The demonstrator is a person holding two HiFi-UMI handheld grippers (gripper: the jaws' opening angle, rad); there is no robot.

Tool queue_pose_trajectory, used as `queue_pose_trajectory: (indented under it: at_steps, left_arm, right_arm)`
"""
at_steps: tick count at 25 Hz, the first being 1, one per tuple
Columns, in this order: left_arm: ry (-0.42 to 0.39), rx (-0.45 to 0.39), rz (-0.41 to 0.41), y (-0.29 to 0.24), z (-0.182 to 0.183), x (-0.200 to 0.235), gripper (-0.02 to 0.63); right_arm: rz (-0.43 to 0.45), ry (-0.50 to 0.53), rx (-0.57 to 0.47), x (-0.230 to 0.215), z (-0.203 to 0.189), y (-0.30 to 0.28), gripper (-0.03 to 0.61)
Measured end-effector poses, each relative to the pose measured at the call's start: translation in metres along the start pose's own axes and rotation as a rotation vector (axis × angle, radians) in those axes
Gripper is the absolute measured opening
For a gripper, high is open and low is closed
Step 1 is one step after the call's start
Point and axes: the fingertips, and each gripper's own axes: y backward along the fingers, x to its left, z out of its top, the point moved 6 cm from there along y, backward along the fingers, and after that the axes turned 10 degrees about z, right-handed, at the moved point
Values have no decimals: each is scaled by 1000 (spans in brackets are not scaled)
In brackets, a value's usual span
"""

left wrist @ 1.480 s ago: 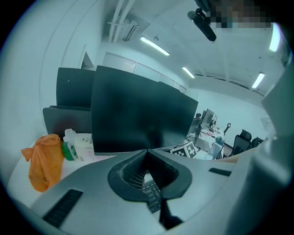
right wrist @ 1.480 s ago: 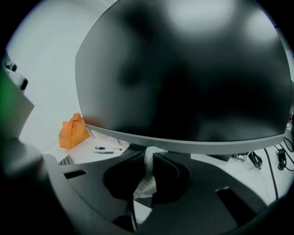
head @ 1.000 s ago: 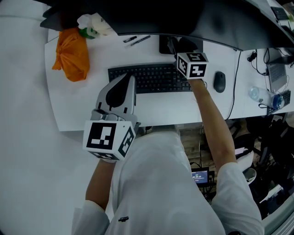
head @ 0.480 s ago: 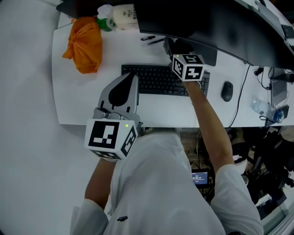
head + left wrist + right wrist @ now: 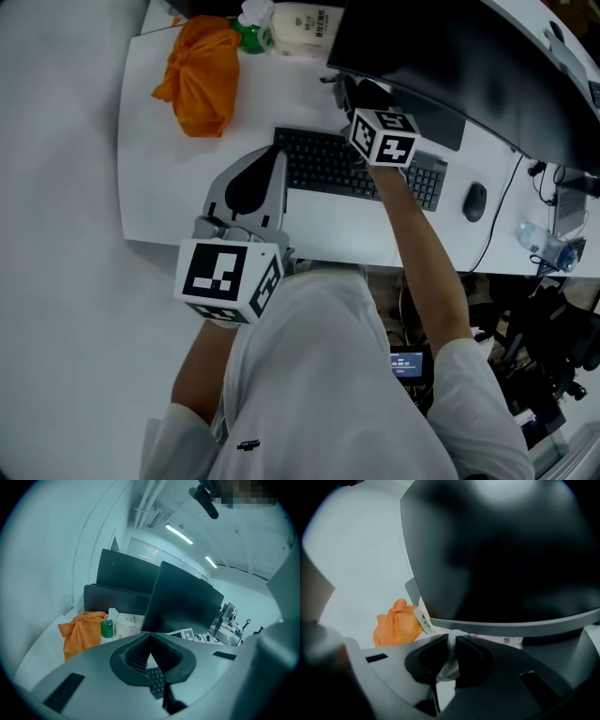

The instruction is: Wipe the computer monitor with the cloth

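The dark monitor [image 5: 441,52] stands along the back of the white desk [image 5: 150,187]; in the right gripper view the monitor [image 5: 501,550] fills the frame close ahead. My right gripper [image 5: 452,638] is shut on a white mesh cloth [image 5: 449,660], with its tips just below the screen's lower edge. From the head view the right gripper [image 5: 360,95] reaches over the keyboard [image 5: 328,164] to the monitor's foot. My left gripper [image 5: 277,157] hovers at the keyboard's left end, its jaws together with nothing in them. In its own view the left gripper [image 5: 150,634] points toward the monitor [image 5: 183,602].
An orange knotted bag [image 5: 202,75], a green bottle [image 5: 251,33] and a white packet [image 5: 300,21] sit at the desk's back left. A mouse [image 5: 475,200] lies right of the keyboard, with cables and a water bottle [image 5: 544,248] further right. More dark screens [image 5: 122,569] stand behind.
The right gripper has slid left along the monitor's lower edge, from the keyboard's right end toward its middle. The head view has swung left. The left gripper holds its place.
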Motion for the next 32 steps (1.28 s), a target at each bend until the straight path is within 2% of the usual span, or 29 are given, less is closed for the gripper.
queue_pose_trajectory:
  at_steps: [5, 16, 22, 29, 32]
  left_arm:
    - [10, -6, 13, 6, 0, 14, 18]
    - [21, -17, 36, 19, 0, 44, 18]
    - [19, -28, 34, 24, 4, 57, 18]
    - [16, -42, 14, 30, 8, 60, 18]
    - [17, -55, 7, 33, 12, 60, 18]
  right_arm:
    - [12, -38, -15, 16, 1, -15, 38]
    - [-4, -235, -121, 46, 8, -39, 38]
    - [-26, -337, -242, 58, 25, -38, 37]
    - [-63, -528, -377, 67, 47, -23, 37]
    - [-67, -547, -405, 73, 58, -16, 37]
